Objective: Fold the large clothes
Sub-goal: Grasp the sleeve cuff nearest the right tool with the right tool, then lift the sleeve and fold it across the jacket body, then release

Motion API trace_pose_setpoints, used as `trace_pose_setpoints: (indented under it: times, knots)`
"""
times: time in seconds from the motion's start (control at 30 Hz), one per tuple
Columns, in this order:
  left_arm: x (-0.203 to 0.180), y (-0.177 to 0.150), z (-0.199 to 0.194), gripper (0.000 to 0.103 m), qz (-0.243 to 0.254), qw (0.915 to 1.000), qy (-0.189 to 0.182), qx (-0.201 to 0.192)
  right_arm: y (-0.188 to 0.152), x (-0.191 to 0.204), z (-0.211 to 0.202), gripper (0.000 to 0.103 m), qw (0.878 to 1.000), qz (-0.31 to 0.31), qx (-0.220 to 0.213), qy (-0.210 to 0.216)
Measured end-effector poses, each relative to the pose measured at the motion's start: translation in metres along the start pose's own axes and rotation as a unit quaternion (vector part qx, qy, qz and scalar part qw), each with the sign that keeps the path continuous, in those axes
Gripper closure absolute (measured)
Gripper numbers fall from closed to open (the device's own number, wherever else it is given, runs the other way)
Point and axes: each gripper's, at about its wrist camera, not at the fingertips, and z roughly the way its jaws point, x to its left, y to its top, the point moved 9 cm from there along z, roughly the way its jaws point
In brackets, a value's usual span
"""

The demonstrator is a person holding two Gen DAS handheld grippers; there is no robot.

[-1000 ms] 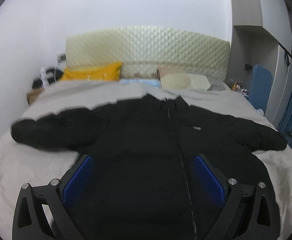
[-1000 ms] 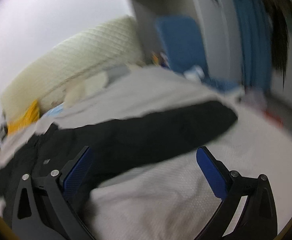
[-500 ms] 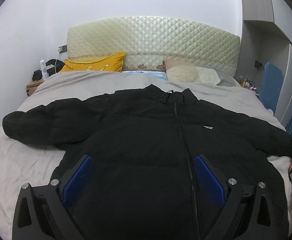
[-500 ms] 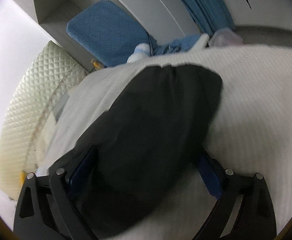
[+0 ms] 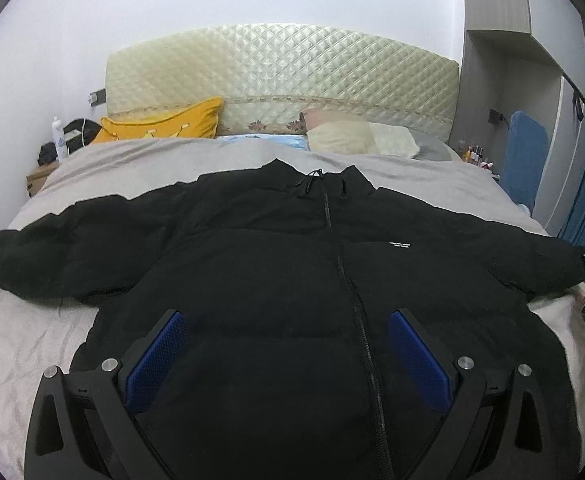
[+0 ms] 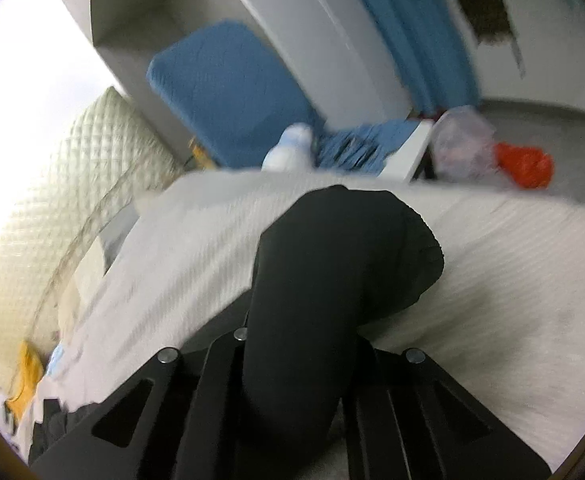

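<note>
Jacket (image 5: 292,300) lies spread front-up on the bed (image 5: 20,344), under and ahead of the released left gripper (image 5: 288,354). Right gripper (image 6: 304,344) is clenched on the sleeve (image 6: 344,264) near its cuff. Slippery puffy fabric could slide out mid-fold, or dragging could skew the body.

quilted headboard (image 5: 284,60) at wall | yellow pillow (image 5: 164,126) left, cream pillow (image 5: 360,138) right | blue curtain (image 6: 404,32) | orange item (image 6: 524,164), possibly a bag, on floor
</note>
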Motion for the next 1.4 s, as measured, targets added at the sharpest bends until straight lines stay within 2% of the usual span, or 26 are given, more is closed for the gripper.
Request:
trace_pose_setpoints:
  times: [0.07,0.2,0.4,0.57,0.73,0.83,0.9,1.0,1.07,1.23,1.3,1.4]
  knots:
    - [0.003,0.002,-0.012,0.001,0.003,0.9999,-0.001,-0.012,0.011,0.010,-0.018,0.096,1.000,-0.011,-0.013,-0.011]
    - [0.013,0.002,-0.029,0.001,0.012,0.9993,0.001,-0.036,0.038,0.041,-0.066,0.096,0.999,-0.019,-0.038,0.000]
    - [0.046,-0.017,-0.014,0.001,-0.020,0.9991,0.028,0.026,0.066,0.115,-0.144,0.096,0.994,-0.074,-0.070,0.033]
    - [0.061,-0.021,-0.027,0.001,-0.040,0.9986,0.024,0.023,0.073,0.201,-0.218,0.096,0.982,-0.139,-0.099,0.077]
    - [0.063,-0.027,-0.045,0.001,-0.035,0.9986,0.026,0.031,0.057,0.279,-0.279,0.096,0.966,-0.196,-0.116,0.120]
    - [0.064,-0.023,-0.070,0.001,-0.031,0.9992,0.022,0.010,0.030,0.329,-0.312,0.096,0.953,-0.235,-0.123,0.149]
    - [0.069,-0.023,-0.083,0.001,-0.025,0.9990,0.037,0.001,0.010,0.358,-0.328,0.096,0.945,-0.254,-0.125,0.166]
    - [0.082,-0.025,-0.100,0.001,-0.034,0.9980,0.052,-0.011,-0.020,0.392,-0.345,0.096,0.936,-0.266,-0.122,0.197]
    - [0.091,-0.022,-0.110,0.001,-0.048,0.9977,0.045,-0.019,-0.042,0.409,-0.350,0.095,0.931,-0.270,-0.114,0.215]
    - [0.118,-0.008,-0.129,0.001,-0.078,0.9944,0.055,-0.045,-0.126,0.454,-0.347,0.094,0.915,-0.304,-0.079,0.253]
    - [0.127,-0.004,-0.134,0.001,-0.083,0.9933,0.061,-0.052,-0.174,0.477,-0.343,0.093,0.898,-0.338,-0.063,0.275]
    - [0.142,0.000,-0.140,0.001,-0.091,0.9909,0.075,-0.065,-0.240,0.492,-0.329,0.093,0.878,-0.373,-0.031,0.299]
